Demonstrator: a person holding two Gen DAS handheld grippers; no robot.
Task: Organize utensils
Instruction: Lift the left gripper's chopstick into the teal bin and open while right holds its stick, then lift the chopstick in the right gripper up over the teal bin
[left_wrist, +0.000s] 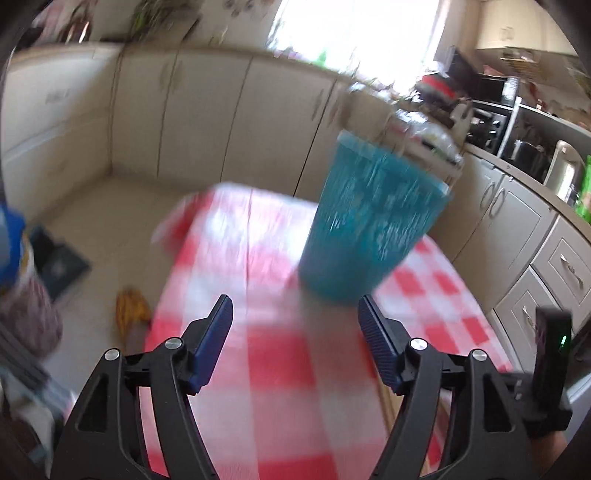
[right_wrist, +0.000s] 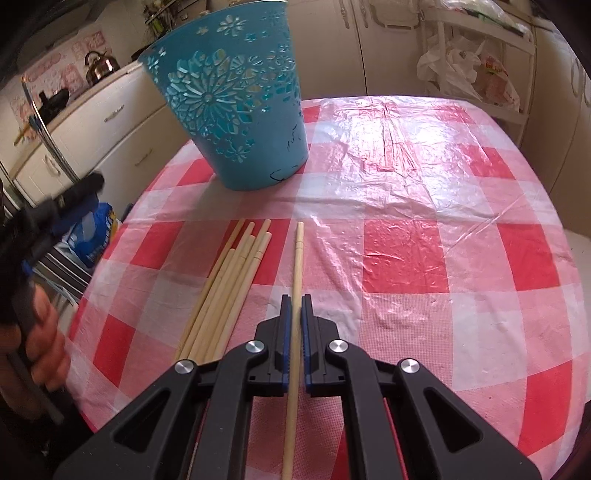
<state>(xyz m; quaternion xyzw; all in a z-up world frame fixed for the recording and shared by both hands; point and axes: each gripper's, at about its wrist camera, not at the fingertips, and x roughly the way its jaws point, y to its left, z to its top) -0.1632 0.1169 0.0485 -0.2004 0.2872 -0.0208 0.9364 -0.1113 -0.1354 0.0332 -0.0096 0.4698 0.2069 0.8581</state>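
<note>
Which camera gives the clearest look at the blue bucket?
The right wrist view: the blue bucket stands sharp on the checked tablecloth, its flower cutouts plain. The left wrist view shows it only as a motion-blurred blue shape.
</note>
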